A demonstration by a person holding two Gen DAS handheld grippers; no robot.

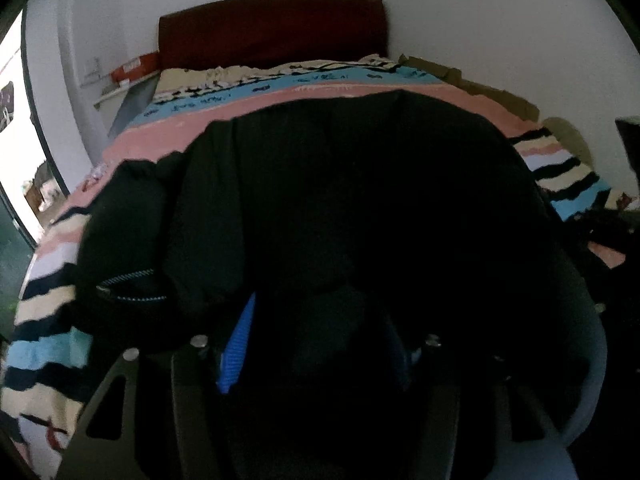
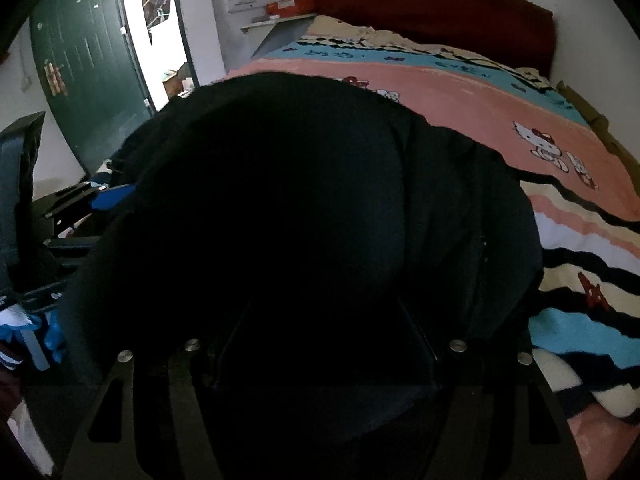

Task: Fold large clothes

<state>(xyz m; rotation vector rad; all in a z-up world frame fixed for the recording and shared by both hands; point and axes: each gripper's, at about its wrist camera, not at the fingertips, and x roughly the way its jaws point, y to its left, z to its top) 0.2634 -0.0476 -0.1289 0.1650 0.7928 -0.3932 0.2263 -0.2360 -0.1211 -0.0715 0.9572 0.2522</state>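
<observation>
The bed [image 2: 500,92] fills the room ahead, spread with a striped blanket [image 1: 320,94] in pink, blue, cream and black, a dark red headboard [image 1: 272,28] at its far end and a green door [image 2: 88,64] off to one side. Over the near half of the blanket lies the jacket [image 1: 340,184], a big black garment that looks padded and bulky, with a zipper [image 1: 128,278] showing at its left edge. It bunches up over both cameras, so it probably hangs partly from the tongs. The left gripper [image 1: 316,356] has thick folds between its fingers, one blue pad [image 1: 236,352] showing beside the cloth; whether it pinches or merely straddles the cloth cannot be told. The right gripper [image 2: 324,344] is buried in black cloth too, and its state cannot be told either. The jacket should be soft and limp yet fairly heavy, likely with a slick shell that slides on itself; thick seams, the hem or the shoulder corners would give the surest hold, with a deep bite rather than a fingertip nip.
</observation>
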